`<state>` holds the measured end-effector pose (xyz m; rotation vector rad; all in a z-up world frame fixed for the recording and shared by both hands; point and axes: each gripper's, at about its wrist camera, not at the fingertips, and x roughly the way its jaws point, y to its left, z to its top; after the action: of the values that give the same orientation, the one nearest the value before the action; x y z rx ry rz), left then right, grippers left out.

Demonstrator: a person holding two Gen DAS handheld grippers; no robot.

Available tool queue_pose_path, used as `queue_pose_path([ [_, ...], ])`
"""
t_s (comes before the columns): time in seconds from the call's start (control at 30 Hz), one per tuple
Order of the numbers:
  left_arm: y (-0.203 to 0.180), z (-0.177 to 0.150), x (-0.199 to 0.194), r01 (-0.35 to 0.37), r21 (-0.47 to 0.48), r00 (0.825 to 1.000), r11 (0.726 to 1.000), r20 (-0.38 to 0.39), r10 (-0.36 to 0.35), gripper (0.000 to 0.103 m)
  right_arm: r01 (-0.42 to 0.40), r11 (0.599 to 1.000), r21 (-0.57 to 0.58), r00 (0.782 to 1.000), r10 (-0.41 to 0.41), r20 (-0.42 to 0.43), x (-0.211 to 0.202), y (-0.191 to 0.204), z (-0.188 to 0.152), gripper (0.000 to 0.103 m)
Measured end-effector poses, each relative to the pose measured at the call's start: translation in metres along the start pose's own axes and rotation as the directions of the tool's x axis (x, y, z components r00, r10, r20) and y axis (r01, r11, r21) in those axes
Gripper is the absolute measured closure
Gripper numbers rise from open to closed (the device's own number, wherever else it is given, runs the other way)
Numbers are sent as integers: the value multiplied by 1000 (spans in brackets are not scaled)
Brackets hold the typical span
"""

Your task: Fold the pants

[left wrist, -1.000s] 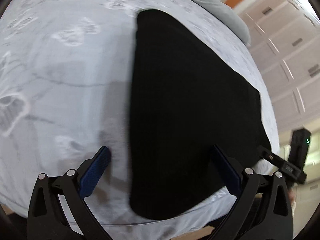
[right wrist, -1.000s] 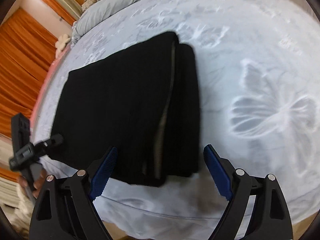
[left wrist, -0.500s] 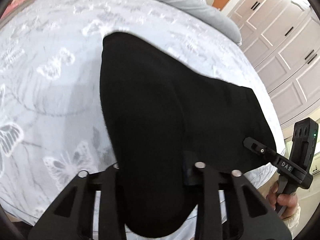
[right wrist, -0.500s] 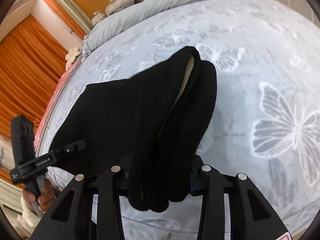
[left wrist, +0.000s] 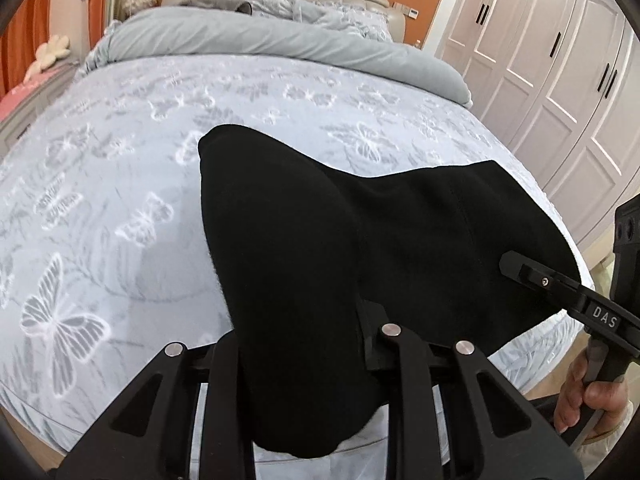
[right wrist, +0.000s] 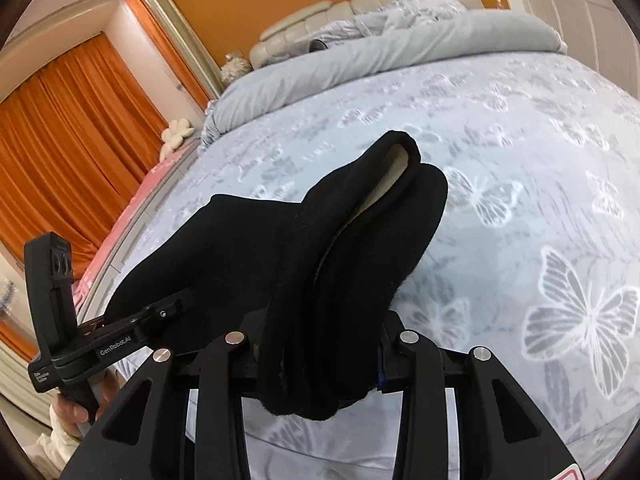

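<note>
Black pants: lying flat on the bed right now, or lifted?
Partly lifted. The black pants are pinched at the near edge by the left gripper and right gripper, their far end draping onto the bed.

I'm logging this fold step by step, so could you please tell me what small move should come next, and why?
Probably carry both grippers forward together toward the far edge of the pants. The left gripper and right gripper are each shut on a near corner, that end is raised off the bedspread, and the far end lies flat, so laying it over would finish the fold.
</note>
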<state>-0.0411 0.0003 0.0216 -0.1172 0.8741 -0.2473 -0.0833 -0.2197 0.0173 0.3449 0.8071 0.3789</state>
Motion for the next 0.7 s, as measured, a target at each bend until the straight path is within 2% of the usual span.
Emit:
queue_pose_path([
  [0.27, 6, 16, -20, -64, 40, 993, 997, 104, 60, 79, -13, 999, -34, 995, 17, 100, -4, 23, 23, 69],
  [0.7, -8, 83, -17, -127, 93, 970, 988, 220, 104, 79, -4, 999, -55, 968, 18, 251, -3, 27, 90, 69],
])
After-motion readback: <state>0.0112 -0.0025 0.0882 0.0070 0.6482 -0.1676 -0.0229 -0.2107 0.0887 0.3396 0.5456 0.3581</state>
